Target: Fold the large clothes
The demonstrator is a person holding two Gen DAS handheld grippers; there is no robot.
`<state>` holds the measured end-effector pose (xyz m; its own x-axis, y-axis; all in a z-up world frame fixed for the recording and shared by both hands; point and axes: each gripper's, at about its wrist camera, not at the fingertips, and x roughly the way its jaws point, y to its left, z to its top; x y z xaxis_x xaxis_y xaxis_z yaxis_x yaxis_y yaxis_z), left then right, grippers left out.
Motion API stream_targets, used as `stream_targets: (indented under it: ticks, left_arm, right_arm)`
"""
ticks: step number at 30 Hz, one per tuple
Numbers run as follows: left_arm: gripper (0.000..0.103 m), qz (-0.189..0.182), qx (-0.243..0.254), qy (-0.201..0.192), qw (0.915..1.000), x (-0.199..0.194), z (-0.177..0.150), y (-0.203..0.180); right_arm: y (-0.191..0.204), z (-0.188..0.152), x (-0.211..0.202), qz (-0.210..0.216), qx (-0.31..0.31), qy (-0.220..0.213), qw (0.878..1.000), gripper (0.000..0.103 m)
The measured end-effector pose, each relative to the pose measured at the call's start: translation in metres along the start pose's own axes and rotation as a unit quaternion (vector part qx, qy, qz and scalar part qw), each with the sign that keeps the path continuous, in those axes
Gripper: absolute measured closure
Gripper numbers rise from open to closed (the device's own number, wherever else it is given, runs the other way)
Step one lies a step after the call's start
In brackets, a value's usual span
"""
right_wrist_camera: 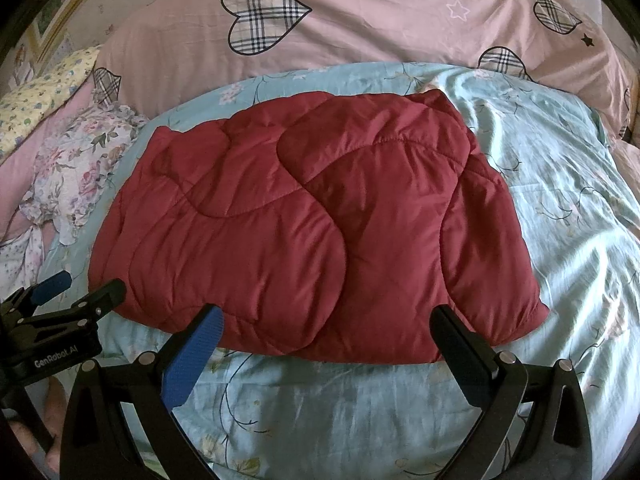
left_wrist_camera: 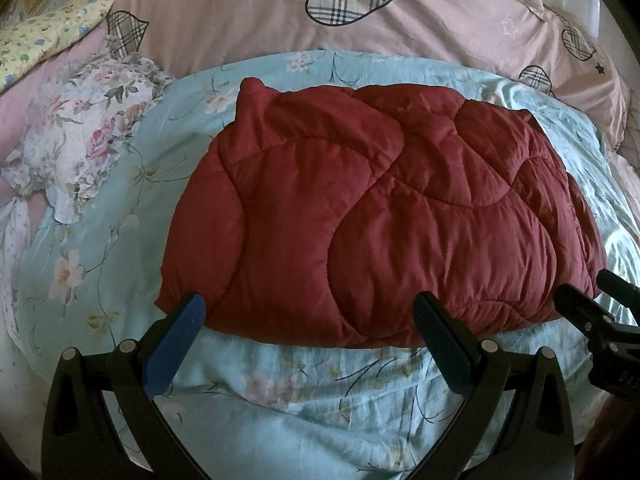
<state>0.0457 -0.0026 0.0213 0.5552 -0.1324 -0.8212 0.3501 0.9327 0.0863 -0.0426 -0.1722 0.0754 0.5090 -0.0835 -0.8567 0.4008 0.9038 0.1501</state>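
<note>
Jacket: we see a dark red quilted jacket point(left_wrist_camera: 372, 216) lying folded into a compact block, flat on the middle of the bed, its near edge just ahead of both tools.
Jacket surface: we note curved stitch lines and one folded layer overlapping the rest; in the right wrist view a narrower part point(right_wrist_camera: 492, 256) lies along its right side.
Left gripper: we find the left gripper point(left_wrist_camera: 308, 312) spread wide and released, holding nothing; its blue-padded finger point(left_wrist_camera: 176, 348) sits at the jacket's near left corner, though we cannot tell whether it touches.
Right gripper: we find the right gripper point(right_wrist_camera: 328, 320) likewise spread wide with nothing between its fingers, at the jacket's near edge; contact cannot be judged.
Relative position: we see each tool at the edge of the other's view, side by side.
Sheet: we see a light blue flowered sheet point(left_wrist_camera: 280, 408) under the jacket, wrinkled.
Quilt: we see a pink quilt with plaid hearts point(right_wrist_camera: 360, 28) beyond the jacket.
Floral cloth: we see a ruffled flowered cloth point(left_wrist_camera: 92, 136) to the left of the jacket, apart from it.
Yellow pillow: we see a yellow patterned pillow point(left_wrist_camera: 52, 32) at far left.
</note>
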Motion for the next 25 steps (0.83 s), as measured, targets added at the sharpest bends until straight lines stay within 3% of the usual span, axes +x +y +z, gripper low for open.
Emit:
stream_targets:
  ticks: [25]
  left_arm:
    - [0.000,-0.004,-0.011,0.005,0.9999,0.0065,0.0009,0.0015]
  right_arm:
    - [-0.0093,0.0030,-0.0017,0.006,0.001,-0.002,1.000,0.000]
